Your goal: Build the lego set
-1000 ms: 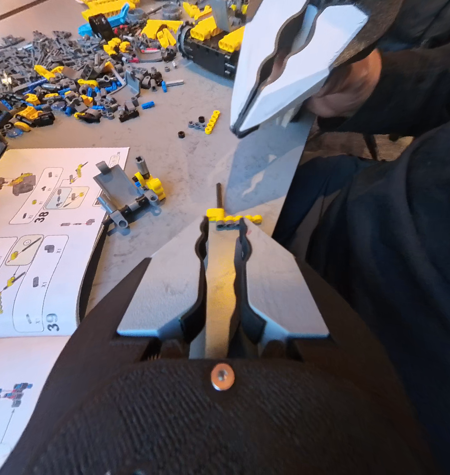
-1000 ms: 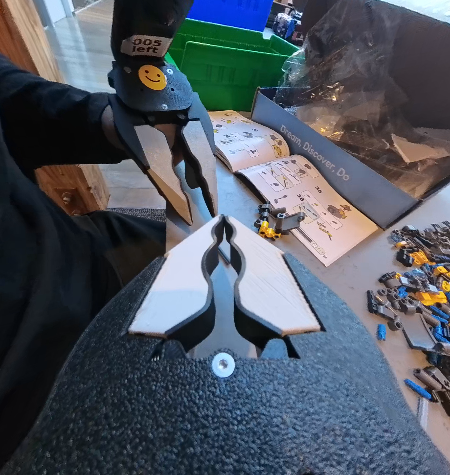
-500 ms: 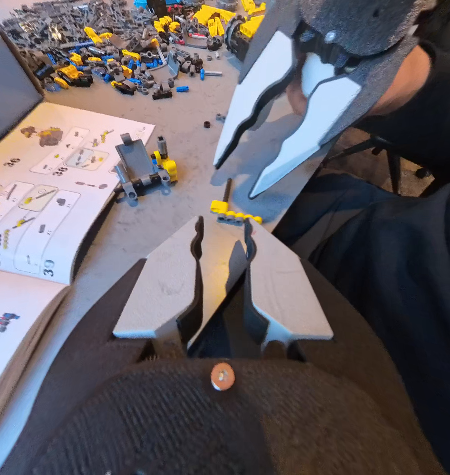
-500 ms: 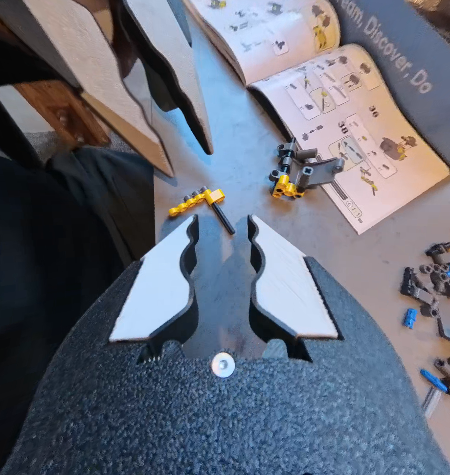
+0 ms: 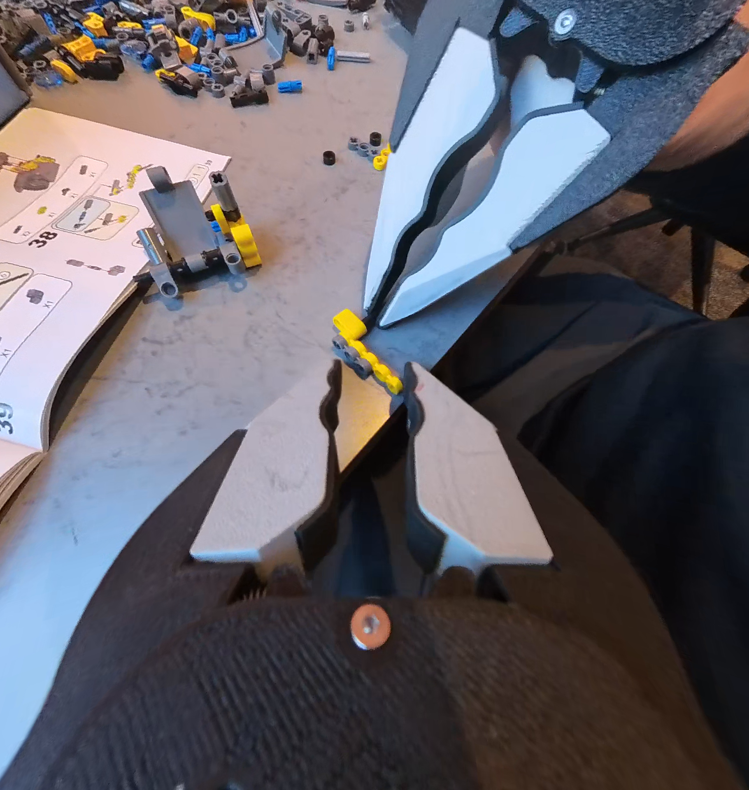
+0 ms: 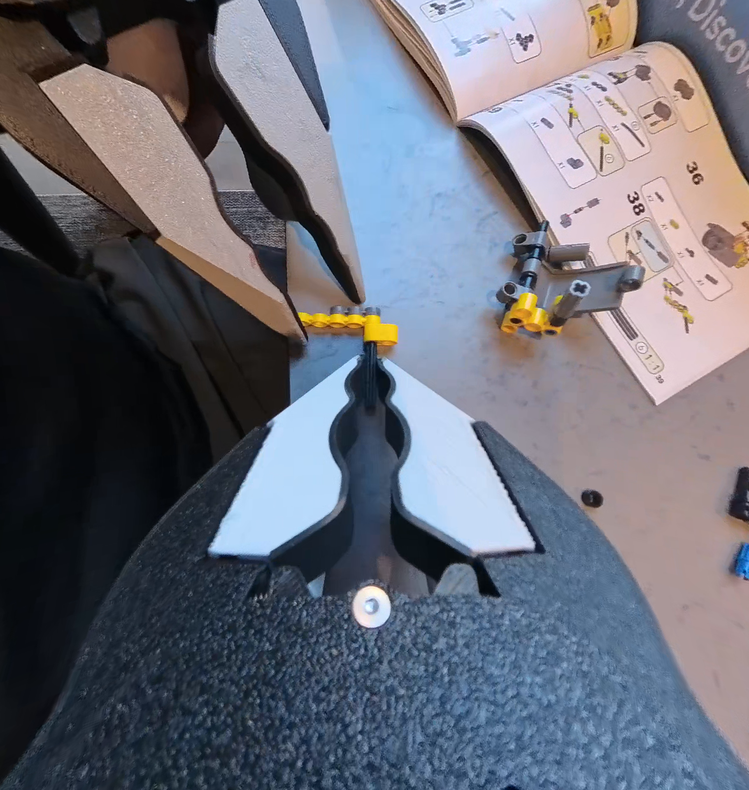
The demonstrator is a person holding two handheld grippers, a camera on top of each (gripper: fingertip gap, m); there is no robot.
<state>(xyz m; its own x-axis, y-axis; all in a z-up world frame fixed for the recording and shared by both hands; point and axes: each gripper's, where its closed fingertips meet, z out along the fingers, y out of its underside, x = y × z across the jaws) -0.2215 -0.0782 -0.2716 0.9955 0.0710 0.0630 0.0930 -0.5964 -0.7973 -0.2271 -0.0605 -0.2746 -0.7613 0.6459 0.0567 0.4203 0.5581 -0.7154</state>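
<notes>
Right gripper [image 6: 369,361] pinching the black rod [image 6: 370,376] of the small yellow-and-grey piece [image 5: 361,350] at the table's [image 5: 278,205] near edge, left gripper [image 5: 370,376] spread just beside its yellow end, not yet gripping; grey-and-yellow assembly [image 5: 201,239] lying apart, farther left beside the booklet [image 5: 43,239].

Yellow-and-grey beam piece [image 5: 366,357] with black axle [image 6: 370,376]; grey table [image 5: 278,205]; white booklet [image 5: 43,239].
</notes>
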